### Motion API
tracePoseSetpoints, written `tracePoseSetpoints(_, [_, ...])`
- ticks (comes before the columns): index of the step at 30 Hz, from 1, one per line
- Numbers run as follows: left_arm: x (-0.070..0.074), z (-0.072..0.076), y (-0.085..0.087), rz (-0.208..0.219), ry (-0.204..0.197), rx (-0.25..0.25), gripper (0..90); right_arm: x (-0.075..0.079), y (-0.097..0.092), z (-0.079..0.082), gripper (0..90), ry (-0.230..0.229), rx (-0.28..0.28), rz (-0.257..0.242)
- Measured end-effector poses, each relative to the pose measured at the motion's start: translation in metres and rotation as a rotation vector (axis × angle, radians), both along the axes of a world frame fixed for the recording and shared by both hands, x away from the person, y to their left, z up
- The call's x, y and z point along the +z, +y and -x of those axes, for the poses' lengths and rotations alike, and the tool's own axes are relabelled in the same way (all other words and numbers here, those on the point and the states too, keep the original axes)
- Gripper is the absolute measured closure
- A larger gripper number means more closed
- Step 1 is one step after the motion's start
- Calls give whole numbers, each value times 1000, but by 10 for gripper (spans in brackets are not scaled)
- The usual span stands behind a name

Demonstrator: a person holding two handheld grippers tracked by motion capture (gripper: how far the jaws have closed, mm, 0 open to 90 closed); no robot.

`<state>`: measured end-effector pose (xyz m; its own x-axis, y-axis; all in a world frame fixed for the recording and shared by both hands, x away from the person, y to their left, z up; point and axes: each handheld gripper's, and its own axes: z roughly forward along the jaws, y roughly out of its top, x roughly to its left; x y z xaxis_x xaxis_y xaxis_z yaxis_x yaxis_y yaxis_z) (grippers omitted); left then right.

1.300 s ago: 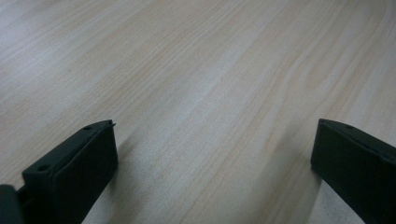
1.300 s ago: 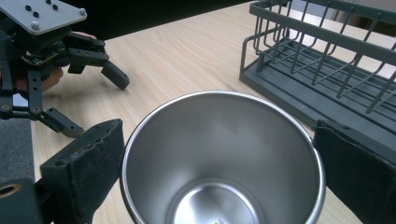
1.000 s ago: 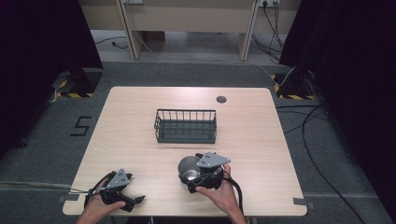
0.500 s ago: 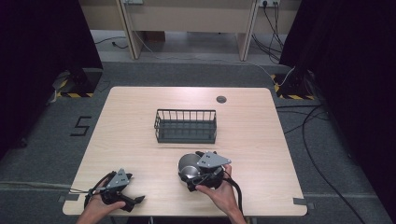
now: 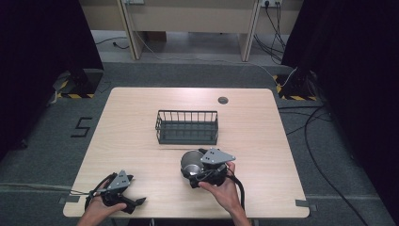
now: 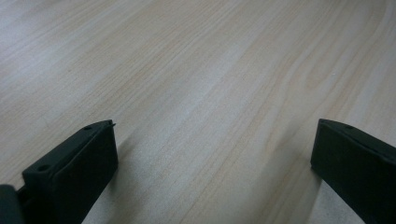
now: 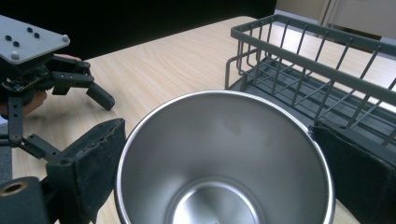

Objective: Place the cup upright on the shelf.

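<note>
**Steel cup gripped beside the wire basket**

Your right hand-held gripper [image 5: 194, 170] is clamped on the shiny round stainless-steel cup [image 7: 224, 158], one black jaw pressed to each side of its rim. The cup sits on the pale wooden desk [image 5: 131, 141], near its front edge and just in front of the dark grey wire basket [image 5: 187, 127]. In the right gripper view the basket stands close behind the cup. Your left hand-held gripper [image 5: 134, 203] rests at the desk's front left corner, jaws spread wide over bare wood.
</note>
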<state>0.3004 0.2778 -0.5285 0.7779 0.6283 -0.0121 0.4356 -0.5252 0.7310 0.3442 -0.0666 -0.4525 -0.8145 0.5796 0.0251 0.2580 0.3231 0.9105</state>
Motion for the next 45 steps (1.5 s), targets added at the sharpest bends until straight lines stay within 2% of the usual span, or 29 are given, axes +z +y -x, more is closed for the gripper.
tracePoseSetpoints(10, [0, 0, 0, 0, 0, 0, 0, 7, 1, -10, 61, 5, -7, -9])
tracePoseSetpoints(24, [0, 0, 0, 0, 0, 0, 0, 29, -4, -25, 61, 5, -15, -13])
tracePoseSetpoints(38, [0, 0, 0, 2, -1, 1, 0, 64, -2, -45, 61, -5, -10, -5])
tracePoseSetpoints(45, [0, 0, 0, 4, 0, 2, 0, 77, 2, -54, 62, -11, -3, -9])
